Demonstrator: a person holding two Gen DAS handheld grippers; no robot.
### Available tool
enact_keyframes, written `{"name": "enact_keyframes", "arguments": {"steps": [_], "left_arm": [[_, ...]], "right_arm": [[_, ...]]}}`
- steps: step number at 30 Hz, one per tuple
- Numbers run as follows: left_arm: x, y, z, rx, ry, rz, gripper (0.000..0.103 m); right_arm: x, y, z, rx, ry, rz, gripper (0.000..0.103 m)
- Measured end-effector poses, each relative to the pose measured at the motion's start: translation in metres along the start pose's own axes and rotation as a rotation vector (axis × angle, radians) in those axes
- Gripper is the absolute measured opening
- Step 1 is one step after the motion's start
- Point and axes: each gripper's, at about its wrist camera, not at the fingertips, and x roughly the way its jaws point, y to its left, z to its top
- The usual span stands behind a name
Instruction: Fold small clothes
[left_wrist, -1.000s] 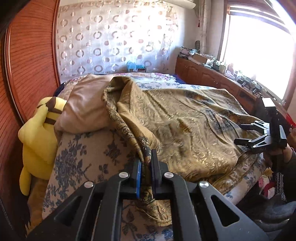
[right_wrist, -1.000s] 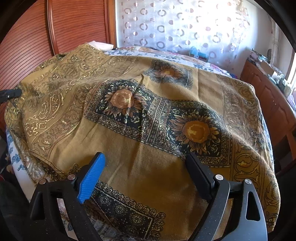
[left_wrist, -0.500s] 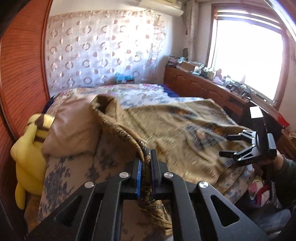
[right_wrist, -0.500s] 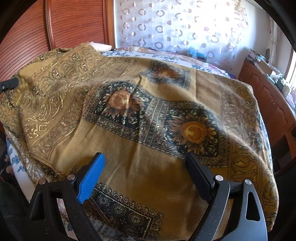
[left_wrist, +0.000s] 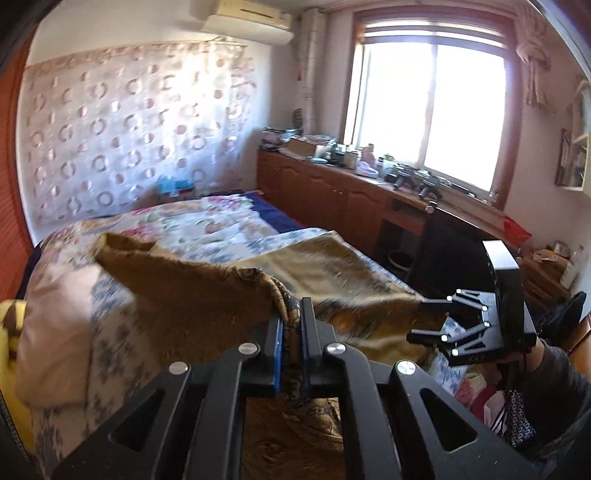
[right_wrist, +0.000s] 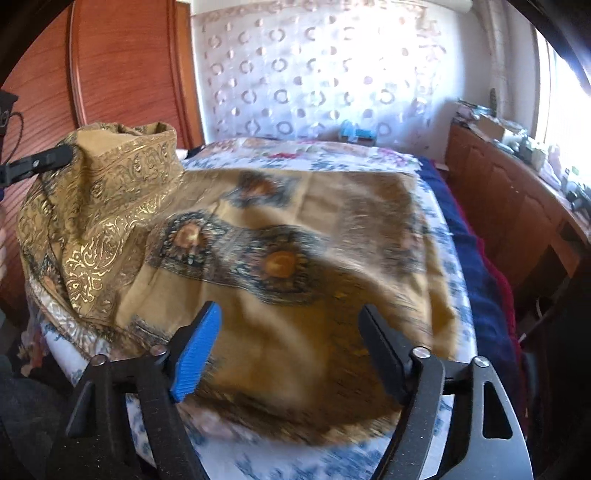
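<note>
Bed (right_wrist: 436, 206) w/ floral sheet: gold cloth (right_wrist: 295, 280) now half lifted. Left gripper (left_wrist: 291, 325) fingers clamped on its edge, raised; right gripper (right_wrist: 291, 343) fingers wide, just been closing, nothing gripped. Fold underway.

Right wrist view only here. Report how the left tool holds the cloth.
Observer: The left tool is shut on a bunched edge of the cloth.
Operator: Say what hangs under it.
Observer: A tail of cloth drapes below the tool, toward the camera.
Operator: Name what lies left of the cloth.
Observer: A pillow, with a yellow plush beside it at the edge of the bed.
</note>
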Motion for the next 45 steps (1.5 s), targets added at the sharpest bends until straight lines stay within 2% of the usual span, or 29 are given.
{"name": "enact_keyframes", "arguments": {"steps": [6,12,15,18,21,27,32,35,45], "left_arm": [[0.034,-0.036,0.048,0.074,-0.010,-0.066,0.004],[0.056,-0.074,0.084,0.127,-0.018,-0.133,0.004],[0.069,-0.088,0.091,0.136,-0.001,-0.147,0.005],[0.087,-0.093,0.089,0.149,0.056,-0.149,0.013],[0.096,-0.086,0.082,0.145,0.083,-0.134,0.030],[0.098,-0.063,0.070,0.122,0.110,-0.101,0.041],[0.098,-0.028,0.054,0.103,0.133,-0.041,0.042],[0.097,-0.004,0.040,0.092,0.153,0.044,0.042],[0.092,0.060,-0.003,0.013,0.219,0.112,0.042]], "right_arm": [[-0.013,-0.027,-0.013,0.062,-0.012,-0.016,0.066],[-0.031,-0.053,-0.020,0.109,-0.036,-0.036,0.065],[-0.040,-0.063,-0.025,0.130,-0.044,-0.045,0.065],[-0.047,-0.071,-0.028,0.149,-0.049,-0.052,0.065],[-0.049,-0.076,-0.028,0.162,-0.050,-0.059,0.065],[-0.051,-0.082,-0.018,0.164,-0.056,-0.072,0.065],[-0.042,-0.080,0.005,0.135,-0.064,-0.068,0.065],[-0.029,-0.076,0.024,0.099,-0.059,-0.060,0.065],[0.028,-0.028,0.079,-0.038,-0.017,0.037,0.065]]}}
